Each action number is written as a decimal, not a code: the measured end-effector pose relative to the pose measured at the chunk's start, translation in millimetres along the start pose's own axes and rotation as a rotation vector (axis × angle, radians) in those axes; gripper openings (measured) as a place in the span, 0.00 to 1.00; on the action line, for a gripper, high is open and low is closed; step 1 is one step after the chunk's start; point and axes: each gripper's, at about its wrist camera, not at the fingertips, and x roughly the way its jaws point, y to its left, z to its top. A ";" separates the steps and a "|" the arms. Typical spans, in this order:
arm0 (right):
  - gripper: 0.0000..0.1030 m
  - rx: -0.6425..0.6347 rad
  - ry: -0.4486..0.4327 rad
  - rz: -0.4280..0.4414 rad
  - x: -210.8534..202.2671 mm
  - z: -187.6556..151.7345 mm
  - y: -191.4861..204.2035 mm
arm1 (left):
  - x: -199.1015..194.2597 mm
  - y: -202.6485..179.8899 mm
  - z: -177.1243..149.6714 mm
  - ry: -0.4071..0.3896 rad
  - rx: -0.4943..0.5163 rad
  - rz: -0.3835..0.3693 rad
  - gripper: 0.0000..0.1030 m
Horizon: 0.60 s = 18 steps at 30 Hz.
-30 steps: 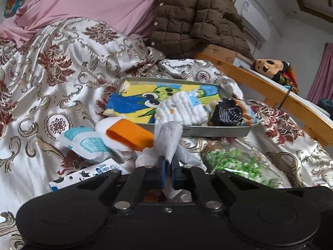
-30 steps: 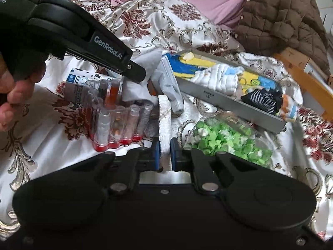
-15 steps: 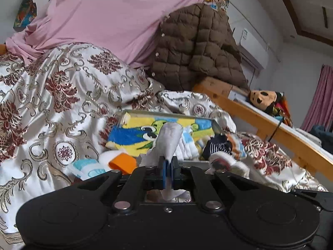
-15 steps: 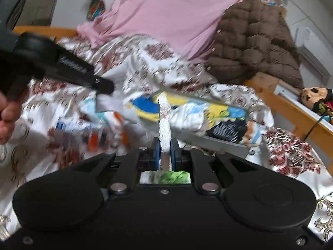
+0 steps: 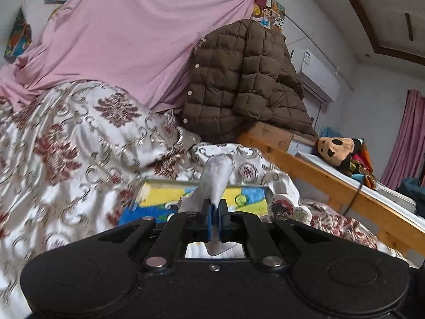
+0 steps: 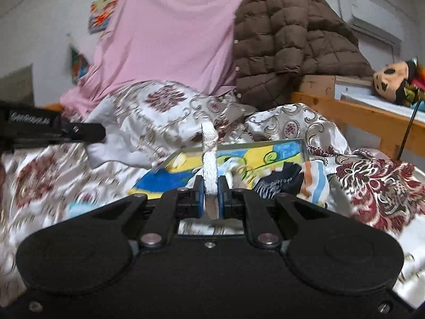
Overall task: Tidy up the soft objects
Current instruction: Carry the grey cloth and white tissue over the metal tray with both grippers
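Evidently limp and light, the grey cloth stands pinched in the left gripper; the right gripper clamps a white towel edgewise, both above the tray. Hold near an edge.

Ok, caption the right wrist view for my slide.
Right hand-held gripper shut on a white cloth above the tray.
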 end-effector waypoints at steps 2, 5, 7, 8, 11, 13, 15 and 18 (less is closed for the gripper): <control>0.04 0.055 -0.002 0.008 15.0 8.7 -14.2 | 19.9 -5.7 6.5 0.005 0.006 -0.001 0.03; 0.04 0.099 -0.001 0.012 31.0 10.4 -28.6 | 51.6 -15.3 13.6 0.018 0.010 0.001 0.03; 0.04 0.128 0.012 0.007 41.2 9.7 -41.4 | 73.4 -23.0 15.5 0.031 0.016 0.004 0.03; 0.04 0.150 0.021 0.007 47.1 9.3 -48.2 | 84.4 -26.5 16.0 0.039 0.019 0.004 0.03; 0.04 0.211 0.043 0.011 65.6 9.4 -66.3 | 113.8 -39.3 14.5 0.063 0.033 0.002 0.03; 0.04 0.253 0.059 0.026 77.9 10.2 -79.6 | 131.8 -47.6 12.7 0.078 0.029 -0.004 0.03; 0.04 0.305 0.074 0.039 88.5 9.6 -92.4 | 148.2 -54.5 9.5 0.095 0.019 -0.008 0.03; 0.04 0.356 0.098 0.033 105.9 5.8 -107.0 | 167.7 -61.6 -0.5 0.128 0.006 -0.009 0.03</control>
